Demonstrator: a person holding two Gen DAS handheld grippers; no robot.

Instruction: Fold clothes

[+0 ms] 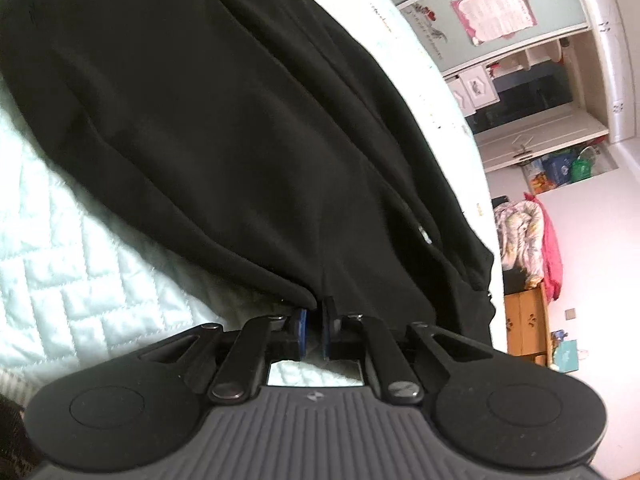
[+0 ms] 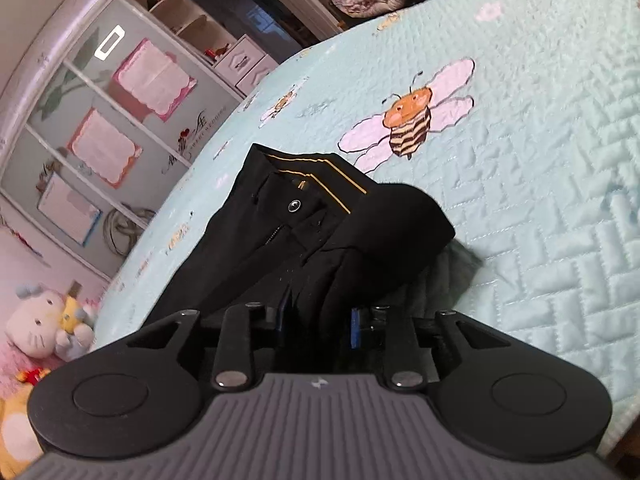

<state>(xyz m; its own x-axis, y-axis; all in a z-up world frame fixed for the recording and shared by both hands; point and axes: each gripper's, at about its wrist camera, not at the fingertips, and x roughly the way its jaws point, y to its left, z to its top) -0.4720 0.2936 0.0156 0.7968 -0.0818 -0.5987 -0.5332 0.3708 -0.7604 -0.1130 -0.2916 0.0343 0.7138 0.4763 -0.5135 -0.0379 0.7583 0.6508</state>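
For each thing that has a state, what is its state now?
Left gripper: shut on trousers' edge.
Right gripper: shut on trousers, bunched cloth between the fingers.
Trousers: on the bed, partly folded.
Trousers' button: undone.
Zip: open at top.

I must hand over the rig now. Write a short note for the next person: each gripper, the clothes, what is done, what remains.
Left gripper: shut on an edge of the black trousers.
Right gripper: shut on bunched trouser fabric below the waistband.
The trousers lie on the light blue quilt, waistband away from the right gripper.
Done: both ends gripped.
Left: likely bring the ends together, lay flat, smooth.
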